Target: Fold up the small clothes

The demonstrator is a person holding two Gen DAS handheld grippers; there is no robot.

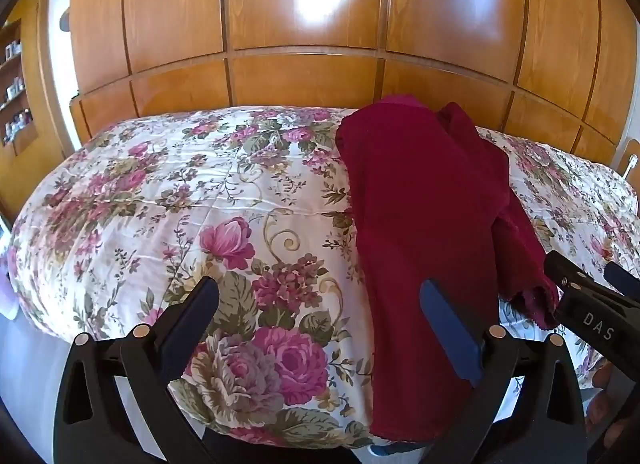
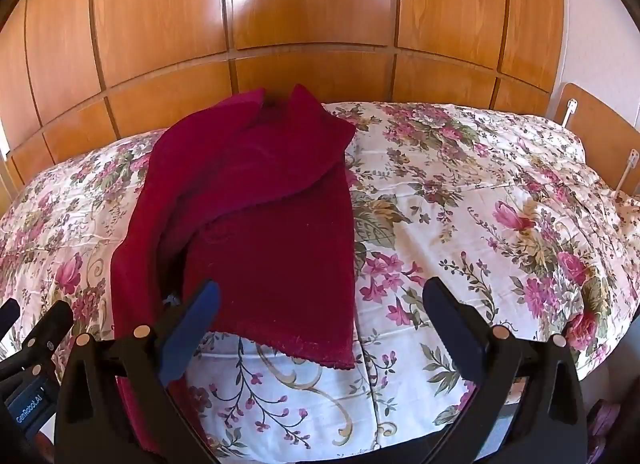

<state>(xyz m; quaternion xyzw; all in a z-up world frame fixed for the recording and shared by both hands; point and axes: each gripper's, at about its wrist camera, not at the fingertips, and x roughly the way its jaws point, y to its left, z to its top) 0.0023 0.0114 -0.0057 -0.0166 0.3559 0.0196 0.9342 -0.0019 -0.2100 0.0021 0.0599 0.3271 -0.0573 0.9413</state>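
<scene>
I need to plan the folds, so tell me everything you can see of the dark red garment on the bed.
The dark red garment is a soft, fuzzy-looking knit or fleece in one plain colour. It lies partly folded lengthwise on the floral bedspread, its far end bunched into two peaks near the wooden wardrobe. One layer overlaps another; the near hem has a small scalloped edge, and one side hangs over the bed's near edge. Both open grippers hover above it, gripping nothing.

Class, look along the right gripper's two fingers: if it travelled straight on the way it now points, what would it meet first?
Probably the dark red garment lying on the floral bedspread; its near hem lies between the open right gripper fingers, toward the left one. Depth is unclear, so it might touch bedspread just beside the hem.
</scene>
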